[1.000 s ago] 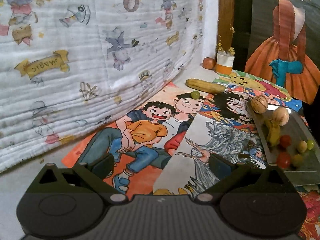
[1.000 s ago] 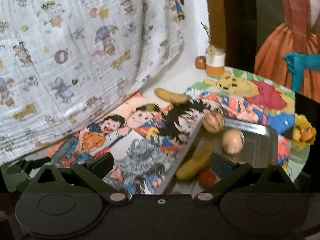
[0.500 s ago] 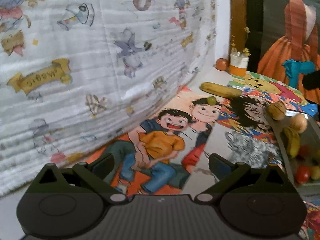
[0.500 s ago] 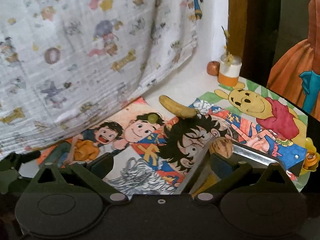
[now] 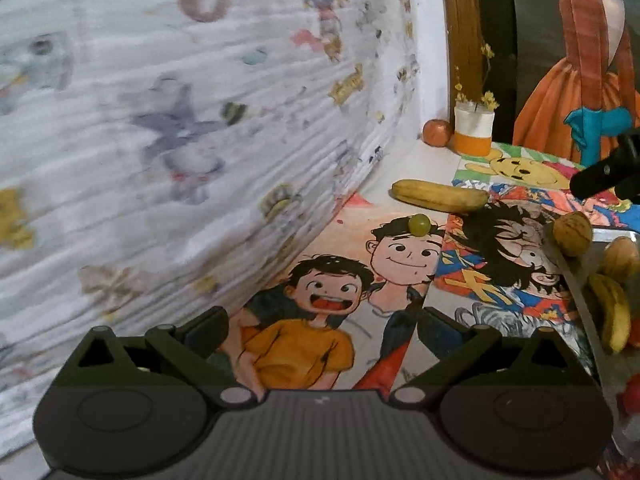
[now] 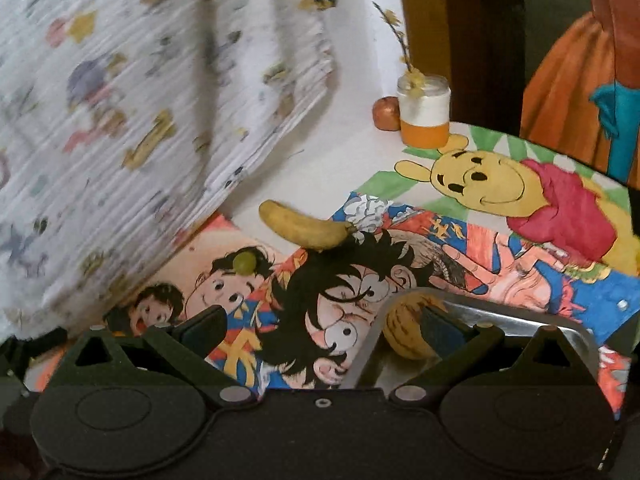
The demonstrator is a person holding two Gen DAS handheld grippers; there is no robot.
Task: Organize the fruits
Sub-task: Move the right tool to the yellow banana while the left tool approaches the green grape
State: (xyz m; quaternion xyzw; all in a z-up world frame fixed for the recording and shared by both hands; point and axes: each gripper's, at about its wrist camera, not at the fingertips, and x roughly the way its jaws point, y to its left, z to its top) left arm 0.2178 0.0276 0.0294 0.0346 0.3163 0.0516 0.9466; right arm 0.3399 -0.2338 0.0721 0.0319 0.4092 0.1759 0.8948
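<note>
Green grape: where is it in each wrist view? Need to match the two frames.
Left wrist: grape right of centre, on the drawn boy's hair, just below the loose banana.
Right wrist: grape left of centre, on the same boy's hair, below-left of the banana.
Shared landmark: orange-and-white jar at the back.

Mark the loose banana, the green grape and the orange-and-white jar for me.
Banana (image 6: 306, 229): right wrist view, middle of its curved body.
Grape (image 6: 245, 261): right wrist view, centre of the fruit.
Jar (image 6: 424, 112): right wrist view, white band above the orange base.
</note>
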